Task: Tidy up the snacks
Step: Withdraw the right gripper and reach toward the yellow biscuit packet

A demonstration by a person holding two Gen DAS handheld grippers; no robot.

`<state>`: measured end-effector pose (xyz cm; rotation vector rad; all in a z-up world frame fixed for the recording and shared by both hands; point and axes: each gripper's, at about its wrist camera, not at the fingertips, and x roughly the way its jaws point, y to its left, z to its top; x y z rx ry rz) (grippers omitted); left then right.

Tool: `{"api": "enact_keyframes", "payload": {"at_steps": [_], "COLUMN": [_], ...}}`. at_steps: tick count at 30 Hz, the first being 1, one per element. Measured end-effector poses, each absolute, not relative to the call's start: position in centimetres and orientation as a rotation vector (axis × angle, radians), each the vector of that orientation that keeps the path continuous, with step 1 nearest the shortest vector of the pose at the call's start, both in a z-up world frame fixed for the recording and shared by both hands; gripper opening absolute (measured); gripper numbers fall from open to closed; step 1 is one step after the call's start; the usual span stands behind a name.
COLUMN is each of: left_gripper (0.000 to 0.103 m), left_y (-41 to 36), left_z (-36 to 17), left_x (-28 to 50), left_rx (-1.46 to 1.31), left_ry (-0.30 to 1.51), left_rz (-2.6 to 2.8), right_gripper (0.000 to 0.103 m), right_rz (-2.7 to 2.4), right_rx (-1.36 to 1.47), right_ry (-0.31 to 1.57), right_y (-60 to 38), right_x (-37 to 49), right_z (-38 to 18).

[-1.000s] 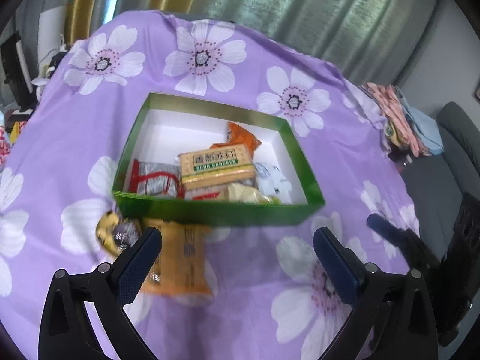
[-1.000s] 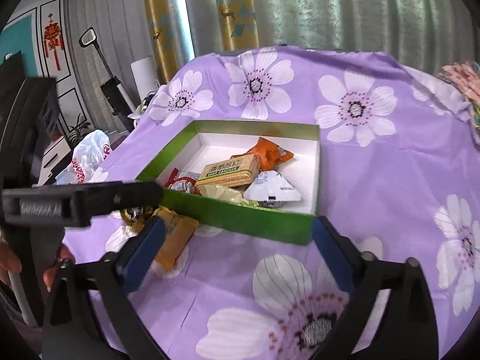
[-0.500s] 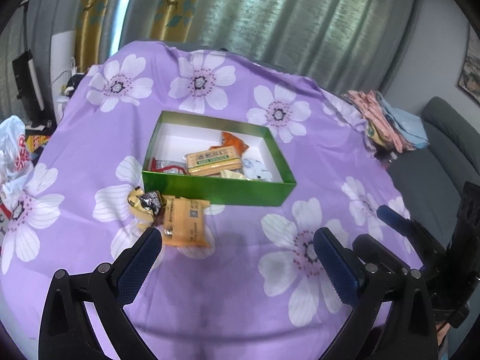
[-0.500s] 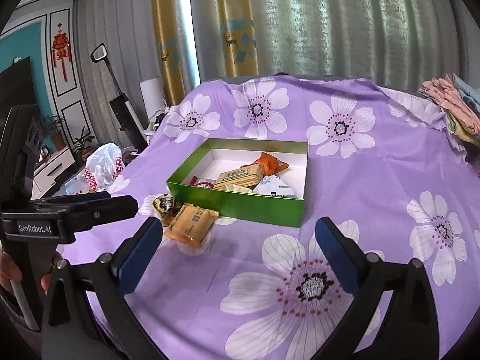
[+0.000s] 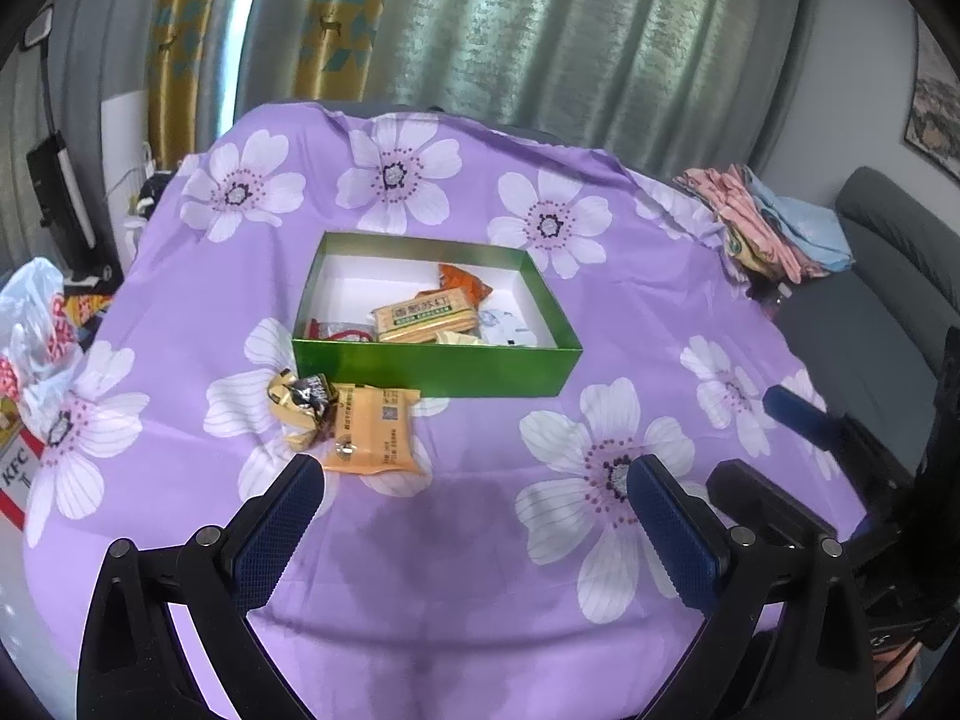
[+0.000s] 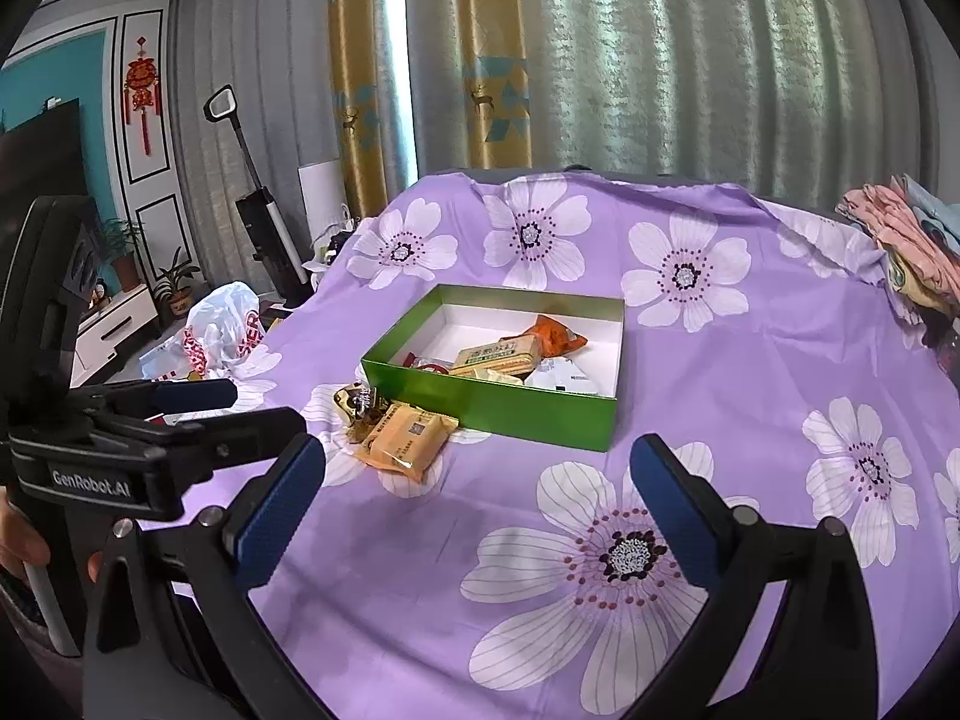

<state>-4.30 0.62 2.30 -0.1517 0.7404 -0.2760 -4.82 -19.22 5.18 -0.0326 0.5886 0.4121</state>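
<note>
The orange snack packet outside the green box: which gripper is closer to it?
Left. The left gripper hovers just before the orange snack packet; the right gripper sits farther off to its right.

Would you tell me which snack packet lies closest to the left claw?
The flat orange packet on the cloth outside the green box; the gold-wrapped snack lies beside it, slightly farther back.

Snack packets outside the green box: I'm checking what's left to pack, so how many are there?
2, touching, on the cloth at the green box's near-left corner: an orange packet and, left of it, a gold-and-dark wrapped snack. More may hide underneath.
</note>
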Motion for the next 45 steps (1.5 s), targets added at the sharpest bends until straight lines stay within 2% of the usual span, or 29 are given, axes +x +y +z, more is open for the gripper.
{"api": "enact_keyframes", "payload": {"at_steps": [26,45], "left_gripper": [0.101,0.101], "left_y": [2.7,4.8], "left_z": [-1.0,-4.8], "left_x": [-2.0,1.9], "left_rx": [-0.197,-0.265], "left_ry": [0.8,0.877], "left_rz": [-0.243,-0.228], "right_gripper": [0.102,0.102], "right_rz": [0.428,0.447], "right_rx": [-0.084,-0.097], "right_ry": [0.636,0.744], "right_y": [-16.9,-15.0], "right_x": [-3.2,1.2], "right_z": [3.5,-0.6]}}
